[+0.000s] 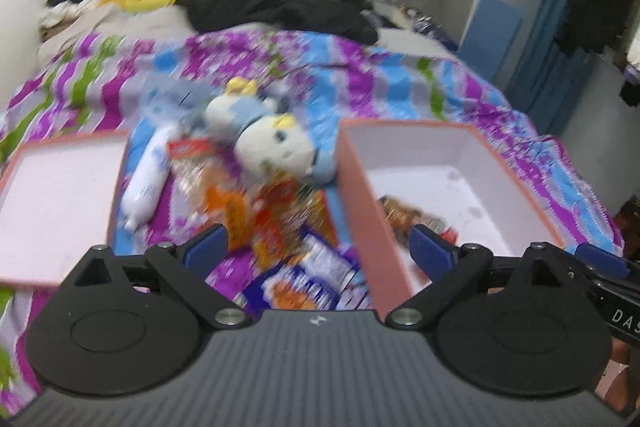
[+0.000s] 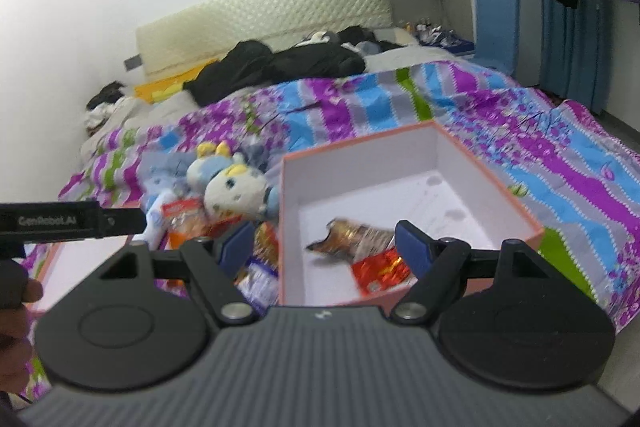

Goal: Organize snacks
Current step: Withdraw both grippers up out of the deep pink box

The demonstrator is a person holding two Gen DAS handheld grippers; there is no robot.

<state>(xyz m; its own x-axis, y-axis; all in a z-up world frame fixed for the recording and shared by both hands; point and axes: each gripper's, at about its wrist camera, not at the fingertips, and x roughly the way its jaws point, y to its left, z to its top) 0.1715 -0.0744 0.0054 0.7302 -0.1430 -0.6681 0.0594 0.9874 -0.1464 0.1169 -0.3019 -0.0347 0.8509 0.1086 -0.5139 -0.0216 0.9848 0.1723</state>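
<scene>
So far only a start has been made. The right gripper (image 2: 324, 247) stands wide with nothing between its fingers, hovering over the near edge of the deep pink box (image 2: 532, 227). Inside that box lie two packets: a brown-and-gold wrapper (image 2: 352, 237) and a red foil packet (image 2: 380, 273) just beside it. The left gripper (image 1: 318, 247) is likewise spread wide and empty, poised above the loose heap of snack packets (image 1: 276, 223) that lies just left of the box on the striped bedspread (image 1: 400, 75). In that heap, going away from the box, I can make out a blue-and-white packet (image 1: 316, 275), orange and red wrappers, and a white tube-shaped pack (image 1: 148, 179); blur hides the rest. A plush toy (image 1: 272, 147) sits behind the heap, and the shallow pink lid (image 1: 60, 195) lies beyond it. By my reckoning most of the snacks remain to be boxed.
</scene>
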